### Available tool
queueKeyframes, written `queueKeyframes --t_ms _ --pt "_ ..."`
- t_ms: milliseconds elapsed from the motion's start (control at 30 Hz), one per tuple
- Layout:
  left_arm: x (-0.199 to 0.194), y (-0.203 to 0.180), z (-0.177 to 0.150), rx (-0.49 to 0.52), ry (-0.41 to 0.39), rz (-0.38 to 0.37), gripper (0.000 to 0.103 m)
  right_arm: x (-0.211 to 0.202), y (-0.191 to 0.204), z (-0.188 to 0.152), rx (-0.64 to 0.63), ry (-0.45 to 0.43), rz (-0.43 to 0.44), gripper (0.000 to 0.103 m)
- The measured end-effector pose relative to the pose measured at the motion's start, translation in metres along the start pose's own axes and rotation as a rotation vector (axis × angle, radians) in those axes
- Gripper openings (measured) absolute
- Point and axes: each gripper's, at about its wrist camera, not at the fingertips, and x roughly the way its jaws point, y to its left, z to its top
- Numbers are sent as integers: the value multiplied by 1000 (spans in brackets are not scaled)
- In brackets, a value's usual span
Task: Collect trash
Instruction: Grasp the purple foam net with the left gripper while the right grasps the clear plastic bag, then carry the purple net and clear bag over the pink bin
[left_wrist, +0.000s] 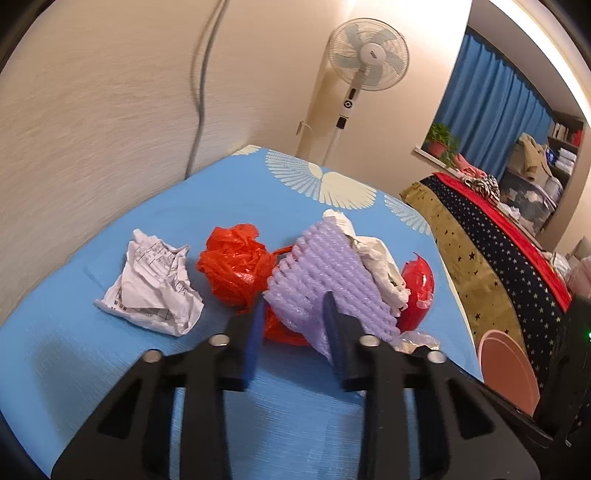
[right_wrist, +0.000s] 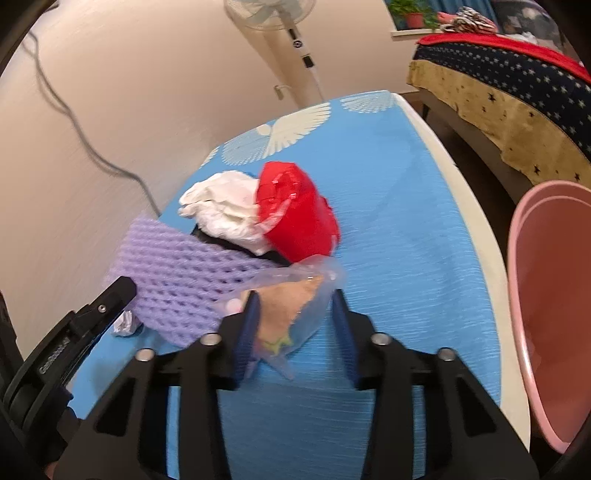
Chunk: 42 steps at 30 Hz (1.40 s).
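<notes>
Blue table (right_wrist: 388, 236), trash clustered mid-surface toward wall edge. Pink bin (right_wrist: 546, 302) off right edge; contents unclear. Only left view shows crumpled paper (left_wrist: 149, 284). Left gripper (left_wrist: 293, 314) open around purple foam net (left_wrist: 325, 280); right gripper (right_wrist: 295, 299) open around clear wrapper (right_wrist: 291, 302).

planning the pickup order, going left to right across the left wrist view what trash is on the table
crumpled paper → orange plastic bag → purple foam net → red wrapper
</notes>
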Motion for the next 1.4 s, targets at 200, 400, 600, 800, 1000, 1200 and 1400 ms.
queueKeyframes --t_ms 200,400,600,800,1000,1200,1400 --pt "-8 4 4 -8 -9 -20 14 -16 12 -4 -79 -27 -31 12" --pt "-29 -2 8 18 -39 -46 12 -43 10 -5 -94 -69 -76 8" --pt "-58 -16 11 66 -78 -89 12 -80 16 -8 -175 -139 -169 8" --pt "-84 -32 6 120 -92 -117 12 -116 14 -12 -192 -180 -211 8" --pt "-103 -44 -2 156 -92 -132 12 -142 11 -17 -197 -203 -248 8" --pt "-116 -55 -5 185 -100 -149 12 -160 3 -20 -185 -226 -278 8" --pt "-123 -66 -9 204 -106 -164 12 -169 -8 -20 -158 -236 -312 8"
